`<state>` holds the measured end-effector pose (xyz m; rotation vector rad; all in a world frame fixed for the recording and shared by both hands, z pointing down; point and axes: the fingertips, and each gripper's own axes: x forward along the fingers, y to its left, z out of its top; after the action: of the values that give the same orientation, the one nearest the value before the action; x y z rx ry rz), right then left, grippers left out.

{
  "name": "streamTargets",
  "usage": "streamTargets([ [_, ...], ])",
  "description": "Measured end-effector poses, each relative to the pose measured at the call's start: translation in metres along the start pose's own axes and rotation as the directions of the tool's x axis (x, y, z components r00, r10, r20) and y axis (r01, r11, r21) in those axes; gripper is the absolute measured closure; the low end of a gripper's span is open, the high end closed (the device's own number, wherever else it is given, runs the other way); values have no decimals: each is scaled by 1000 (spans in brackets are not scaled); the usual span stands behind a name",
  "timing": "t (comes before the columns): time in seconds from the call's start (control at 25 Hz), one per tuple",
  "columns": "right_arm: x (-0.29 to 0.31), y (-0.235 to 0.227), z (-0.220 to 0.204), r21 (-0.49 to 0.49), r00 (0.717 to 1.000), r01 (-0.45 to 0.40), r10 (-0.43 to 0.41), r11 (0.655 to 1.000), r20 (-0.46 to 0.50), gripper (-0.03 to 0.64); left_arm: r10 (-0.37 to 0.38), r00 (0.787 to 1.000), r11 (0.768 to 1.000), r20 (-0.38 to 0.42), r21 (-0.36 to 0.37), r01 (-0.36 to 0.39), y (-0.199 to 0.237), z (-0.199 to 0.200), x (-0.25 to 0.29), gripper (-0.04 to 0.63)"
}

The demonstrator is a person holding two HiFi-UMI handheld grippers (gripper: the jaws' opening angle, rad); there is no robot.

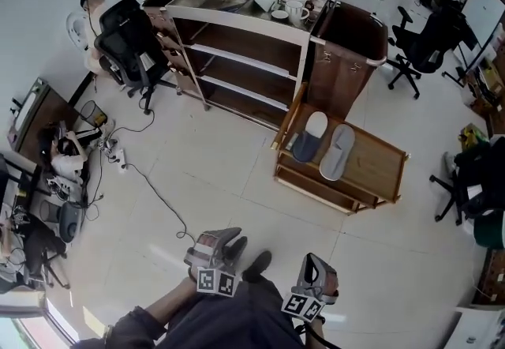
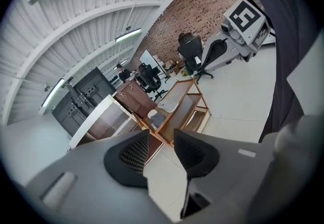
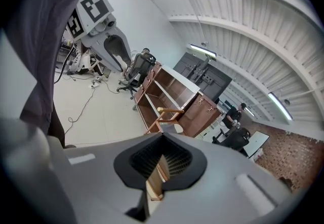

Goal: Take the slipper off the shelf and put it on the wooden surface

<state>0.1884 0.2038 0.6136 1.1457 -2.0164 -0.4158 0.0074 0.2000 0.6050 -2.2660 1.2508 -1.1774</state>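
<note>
Floor (image 1: 213, 174) of pale tiles carries all the furniture. Tall brown shelf unit (image 1: 237, 63) with white edging stands at the far side, with white cups (image 1: 288, 6) grouped at the right end of its top. Low wooden surface (image 1: 379, 170) stands on the floor just in front of the unit's right end. Two slippers lie side by side on it, at the end nearest the unit: the dark-and-white slipper (image 1: 306, 136) along that end's edge, the grey slipper (image 1: 338, 151) just beside it toward the middle. Both grippers are held over open floor, well apart from the surface and pointing toward it. Left gripper (image 2: 161, 134): fingers stand a narrow gap apart, nothing between them. Right gripper (image 3: 162, 138): fingers closed tip to tip, holding nothing
</note>
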Motion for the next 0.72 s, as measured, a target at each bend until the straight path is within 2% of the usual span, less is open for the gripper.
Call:
streamTargets([
  [0.2,-5,13,10,-19,1000,8,-9,1000,-12,614,-11,999,1000,41,15,10,-1,2,-9,428],
  [0.4,-17,22,24,-54,1000,18,-19,998,-24,614,0,998,1000,67,-2,0,6,-5,-26,430],
  [0.72,-22,49,58,-93,998,52,-54,994,-22,614,46,996,998,72,-35,-43,32,-49,-66,433],
])
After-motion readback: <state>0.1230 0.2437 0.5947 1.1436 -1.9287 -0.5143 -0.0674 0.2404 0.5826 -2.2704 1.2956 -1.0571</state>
